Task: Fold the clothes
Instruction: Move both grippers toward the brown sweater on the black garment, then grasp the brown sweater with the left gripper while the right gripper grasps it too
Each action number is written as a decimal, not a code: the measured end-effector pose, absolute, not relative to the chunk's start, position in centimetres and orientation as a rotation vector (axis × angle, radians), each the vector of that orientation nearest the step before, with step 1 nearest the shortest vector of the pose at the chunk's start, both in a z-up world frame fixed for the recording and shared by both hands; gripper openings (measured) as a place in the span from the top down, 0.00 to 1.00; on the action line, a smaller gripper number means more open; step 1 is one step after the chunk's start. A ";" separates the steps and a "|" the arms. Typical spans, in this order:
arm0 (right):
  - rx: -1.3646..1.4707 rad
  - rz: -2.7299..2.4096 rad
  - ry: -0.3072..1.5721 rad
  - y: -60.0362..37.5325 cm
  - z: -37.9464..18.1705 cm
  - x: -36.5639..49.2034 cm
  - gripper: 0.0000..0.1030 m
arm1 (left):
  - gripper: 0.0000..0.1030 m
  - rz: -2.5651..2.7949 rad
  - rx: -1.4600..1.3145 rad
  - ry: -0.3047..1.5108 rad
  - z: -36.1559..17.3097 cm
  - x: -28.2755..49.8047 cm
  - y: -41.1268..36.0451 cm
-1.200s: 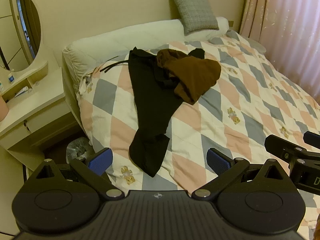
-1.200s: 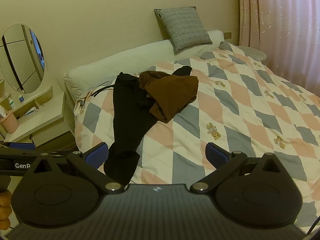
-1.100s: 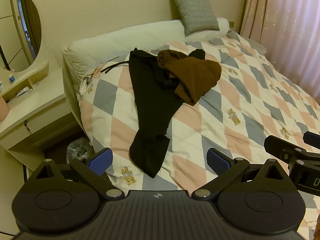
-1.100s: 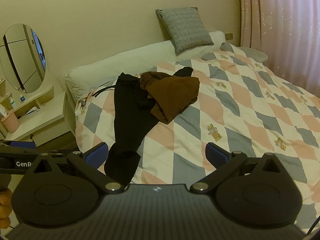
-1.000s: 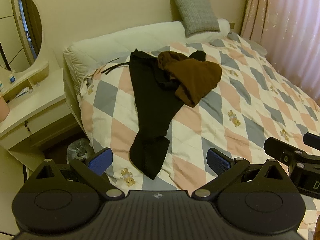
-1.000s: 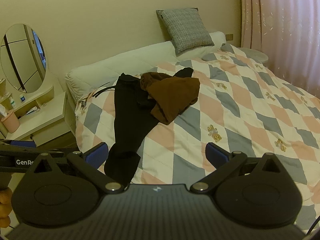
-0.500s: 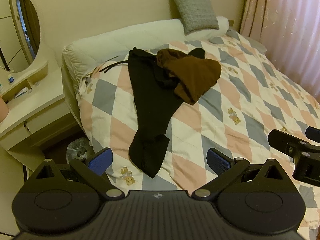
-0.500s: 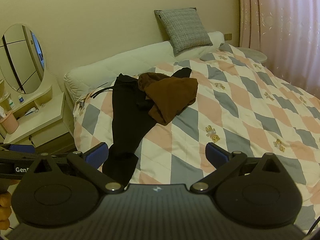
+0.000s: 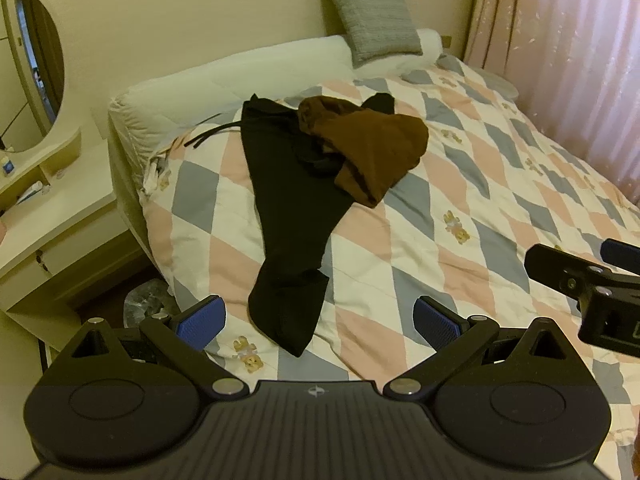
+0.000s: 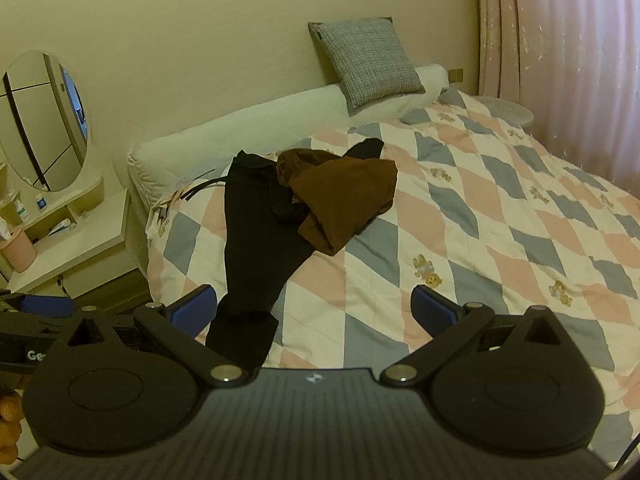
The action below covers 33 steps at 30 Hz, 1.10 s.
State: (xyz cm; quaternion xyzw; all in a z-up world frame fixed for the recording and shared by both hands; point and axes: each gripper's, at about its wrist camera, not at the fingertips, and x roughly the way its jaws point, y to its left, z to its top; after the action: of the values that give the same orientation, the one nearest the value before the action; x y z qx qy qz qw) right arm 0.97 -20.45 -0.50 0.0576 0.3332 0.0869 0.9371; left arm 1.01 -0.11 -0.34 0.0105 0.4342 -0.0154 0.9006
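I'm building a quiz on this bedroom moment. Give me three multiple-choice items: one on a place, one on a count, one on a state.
1. Where does the brown garment lie?
A. Partly on the black trousers
B. On the grey cushion
C. On the vanity table

2. How many garments lie on the checked quilt?
A. One
B. Two
C. Four

3. How do the left gripper and right gripper stand?
A. Both shut on cloth
B. One open, one shut
C. Both open, holding nothing

Answers:
1. A: the brown cloth overlaps the upper end of the trousers.
2. B: only the black and the brown piece show on the quilt.
3. C: each wrist view shows blue pads wide apart, with nothing between them.
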 end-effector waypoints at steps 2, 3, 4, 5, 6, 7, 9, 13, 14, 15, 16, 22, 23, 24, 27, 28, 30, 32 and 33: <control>0.125 0.179 0.689 -20.2 -0.8 1.4 0.01 | 0.00 -0.037 0.017 0.908 -0.6 1.3 0.2; 0.125 0.181 0.694 -20.0 -1.0 1.8 0.01 | 0.00 -0.040 0.013 0.911 -0.7 1.5 0.4; 0.124 0.181 0.701 -19.8 -1.3 2.2 0.01 | 0.00 -0.039 0.009 0.916 -0.9 1.8 0.7; 0.125 0.181 0.709 -19.6 -1.6 2.6 0.01 | 0.00 -0.035 0.003 0.923 -1.1 2.1 1.0; 0.126 0.180 0.718 -19.4 -1.9 3.0 0.01 | 0.00 -0.031 -0.004 0.931 -1.5 2.5 1.3; 0.129 0.179 0.729 -19.1 -2.3 3.6 0.01 | 0.00 -0.027 -0.011 0.940 -1.8 3.0 1.6; 0.132 0.173 0.745 -18.8 -2.9 4.9 0.01 | 0.00 -0.023 -0.025 0.960 -2.4 4.0 2.2; 0.151 0.140 0.777 -18.3 -4.5 8.3 0.01 | 0.00 -0.040 -0.087 0.995 -4.1 7.4 3.7; 0.157 0.128 0.789 -18.3 -5.0 9.3 0.01 | 0.00 -0.051 -0.106 1.000 -4.6 8.5 4.0; 0.161 0.117 0.803 -18.3 -5.6 10.4 0.01 | 0.00 -0.063 -0.121 1.005 -5.1 9.7 4.4; 0.166 0.105 0.820 -18.3 -6.4 11.6 0.01 | 0.00 -0.075 -0.135 1.013 -5.6 11.1 4.8; 0.187 0.033 0.911 -18.1 -12.1 19.1 0.01 | 0.00 -0.135 -0.126 1.116 -10.5 20.5 6.9; 0.190 0.029 0.917 -18.0 -13.1 20.5 0.01 | 0.00 -0.144 -0.123 1.133 -11.4 22.2 7.3; 0.188 0.030 0.922 -17.9 -14.1 21.9 0.01 | 0.00 -0.152 -0.123 1.146 -12.3 23.8 7.7; 0.156 0.059 0.916 -17.1 -16.5 26.1 0.02 | 0.01 -0.176 -0.139 1.158 -14.5 29.1 8.9; 0.131 0.081 0.895 -16.7 -17.1 27.5 0.07 | 0.01 -0.183 -0.142 1.150 -15.0 30.7 9.3; 0.053 0.130 0.854 -15.6 -18.3 30.1 0.19 | 0.03 -0.202 -0.144 1.128 -16.0 34.1 9.9; -0.055 0.172 0.815 -14.2 -19.4 32.8 0.41 | 0.09 -0.226 -0.142 1.104 -16.8 36.9 10.1; -0.110 0.191 0.796 -13.5 -20.0 34.0 0.49 | 0.11 -0.243 -0.142 1.090 -17.2 38.3 10.1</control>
State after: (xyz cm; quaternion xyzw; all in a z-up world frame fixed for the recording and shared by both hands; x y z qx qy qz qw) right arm 34.02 -13.46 -19.96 -0.0535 0.3867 0.0930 0.9159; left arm 38.33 10.09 -17.20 -0.0672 0.5169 -0.1150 0.8456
